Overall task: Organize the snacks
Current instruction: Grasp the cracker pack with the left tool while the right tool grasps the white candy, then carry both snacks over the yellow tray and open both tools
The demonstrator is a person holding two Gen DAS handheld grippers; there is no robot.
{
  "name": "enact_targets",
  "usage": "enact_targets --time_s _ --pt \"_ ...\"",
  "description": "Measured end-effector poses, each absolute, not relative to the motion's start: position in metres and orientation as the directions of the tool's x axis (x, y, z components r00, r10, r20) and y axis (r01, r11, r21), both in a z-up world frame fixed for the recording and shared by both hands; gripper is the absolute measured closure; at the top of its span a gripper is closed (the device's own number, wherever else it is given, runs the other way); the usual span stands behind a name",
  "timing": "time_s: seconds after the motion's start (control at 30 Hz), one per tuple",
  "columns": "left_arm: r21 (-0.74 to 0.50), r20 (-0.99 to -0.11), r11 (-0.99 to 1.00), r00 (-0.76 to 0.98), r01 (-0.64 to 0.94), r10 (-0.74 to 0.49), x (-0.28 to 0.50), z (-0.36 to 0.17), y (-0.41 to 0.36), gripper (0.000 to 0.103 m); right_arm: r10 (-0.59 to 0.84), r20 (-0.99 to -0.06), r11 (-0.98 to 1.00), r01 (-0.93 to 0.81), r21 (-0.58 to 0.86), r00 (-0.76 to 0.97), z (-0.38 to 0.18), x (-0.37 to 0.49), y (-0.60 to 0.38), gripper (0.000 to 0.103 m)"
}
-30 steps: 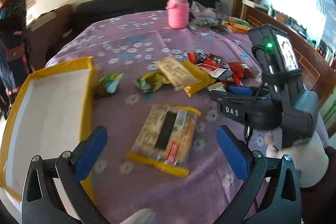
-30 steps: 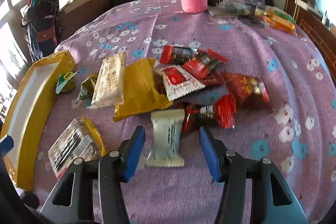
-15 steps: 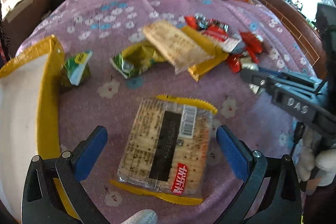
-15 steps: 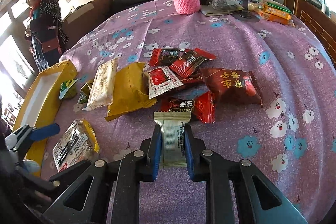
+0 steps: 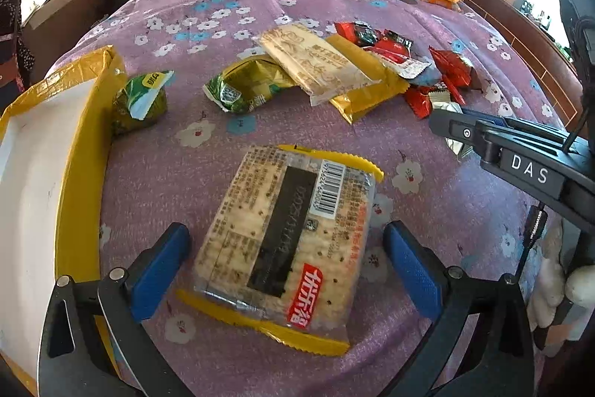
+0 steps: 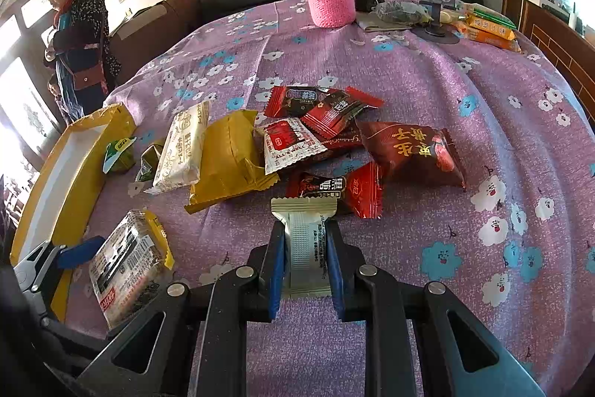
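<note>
while the left gripper hangs wide open over the clear, yellow-edged packet of crackers, that packet lies flat on the purple flowered tablecloth squarely between its blue pads, neither pad touching it. the packet's long axis runs away from the tongs, tilted a little to the right, so the jaws would close across its short width. the left hand is the nearer one; the yellow-rimmed white cardboard box sits just to its left. the right gripper is clamped on the small white sealed snack packet, which i think is just off the cloth. a second ago that gripper was still closing around it, and the left gripper was higher and farther back from the crackers.
</note>
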State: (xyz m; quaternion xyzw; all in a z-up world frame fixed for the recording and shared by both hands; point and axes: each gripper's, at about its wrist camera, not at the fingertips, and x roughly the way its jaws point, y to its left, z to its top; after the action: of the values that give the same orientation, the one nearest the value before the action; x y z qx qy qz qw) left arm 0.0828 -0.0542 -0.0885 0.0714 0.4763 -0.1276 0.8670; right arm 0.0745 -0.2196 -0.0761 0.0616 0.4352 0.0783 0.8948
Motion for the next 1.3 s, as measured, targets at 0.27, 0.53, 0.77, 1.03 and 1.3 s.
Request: enact_targets --time_s 0.27,0.53,0.77,1.03,1.3 --pt "-0.068 -0.840 0.952 0.498 0.297 -0.215 0.070 -0.076 -0.048 0.035 0.208 -0.758 0.978 -0.111 0.179 0.619 -0.072 0.062 -0.211 0.083" --pt "-0.228 -0.722 0.946 0.611 0.231 -0.324 0.033 -0.019 0.011 0.035 0.291 -0.691 0.955 -0.162 0.248 0.661 -0.035 0.020 -0.213 0.083" --pt "-0.209 -0.651 0.975 0.734 0.074 -0.195 -0.001 0.023 0.105 0.034 0.428 -0.616 0.904 -0.324 0.279 0.661 0.027 -0.003 -0.161 0.083" --pt "-0.133 -0.721 0.977 0.693 -0.166 0.019 0.007 -0.006 0.204 0.034 0.633 -0.651 0.757 -0.511 0.408 0.418 0.015 0.015 -0.033 0.084" --pt "-0.107 -0.765 0.971 0.641 -0.215 0.057 0.014 -0.042 0.237 0.034 0.618 -0.743 0.723 -0.558 0.408 0.257 -0.042 0.028 0.072 0.084"
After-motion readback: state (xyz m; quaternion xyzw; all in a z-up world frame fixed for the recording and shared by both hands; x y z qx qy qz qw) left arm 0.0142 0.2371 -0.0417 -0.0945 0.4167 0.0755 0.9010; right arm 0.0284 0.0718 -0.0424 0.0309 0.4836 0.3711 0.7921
